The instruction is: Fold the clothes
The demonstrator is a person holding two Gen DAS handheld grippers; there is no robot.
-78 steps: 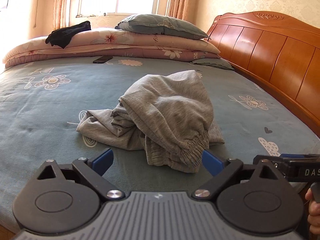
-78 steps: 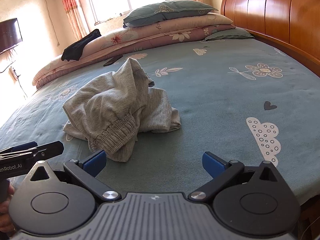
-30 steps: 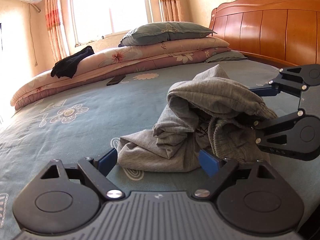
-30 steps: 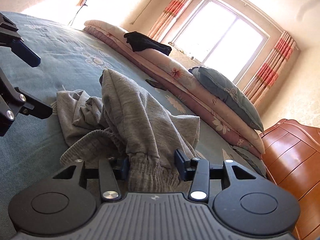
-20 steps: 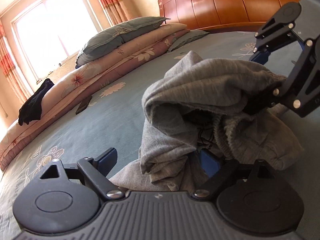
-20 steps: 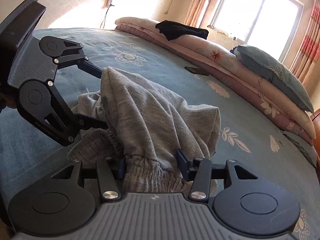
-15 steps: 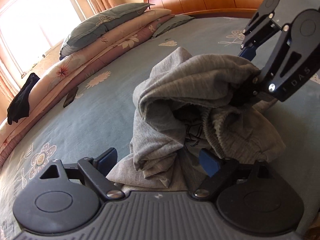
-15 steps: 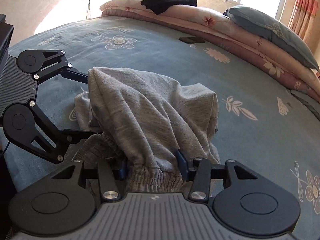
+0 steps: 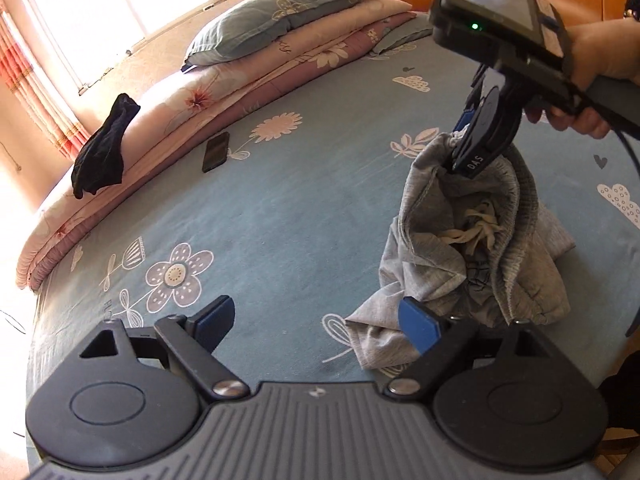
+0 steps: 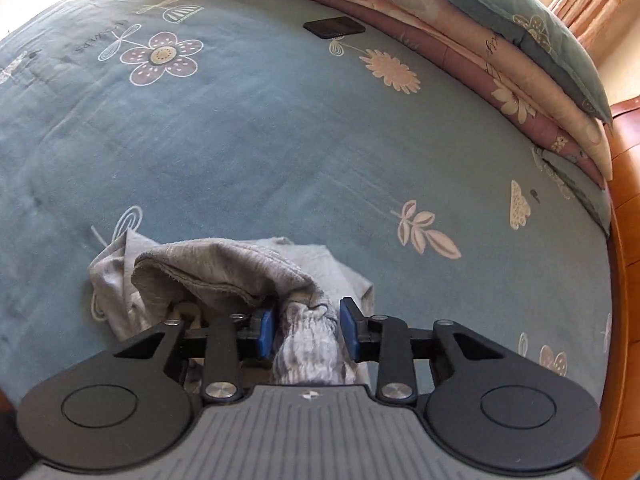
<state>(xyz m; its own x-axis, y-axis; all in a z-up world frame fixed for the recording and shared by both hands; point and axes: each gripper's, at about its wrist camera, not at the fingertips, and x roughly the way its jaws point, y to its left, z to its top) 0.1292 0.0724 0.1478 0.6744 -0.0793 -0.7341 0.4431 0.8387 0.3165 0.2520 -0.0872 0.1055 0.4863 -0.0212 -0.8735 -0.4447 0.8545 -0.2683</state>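
A crumpled pair of grey sweatpants (image 9: 472, 248) with an elastic waistband and a white drawstring hangs above the blue floral bedsheet (image 9: 280, 200). My right gripper (image 10: 306, 330) is shut on the waistband of the sweatpants (image 10: 308, 344) and holds it lifted, the rest trailing onto the bed. It shows from outside in the left wrist view (image 9: 476, 152). My left gripper (image 9: 320, 320) is open and empty, low near the bed's front edge, its right finger close to the cloth's lower hem.
Folded quilts and a blue-grey pillow (image 9: 280, 16) are stacked at the far side. A black garment (image 9: 104, 148) lies on the quilts. A dark phone (image 9: 216, 151) lies on the sheet. The wooden headboard (image 10: 628, 264) runs along the right.
My right gripper has lifted the waistband higher, pulling the sweatpants up off the bed. My left gripper has drawn back and to the left, away from the cloth.
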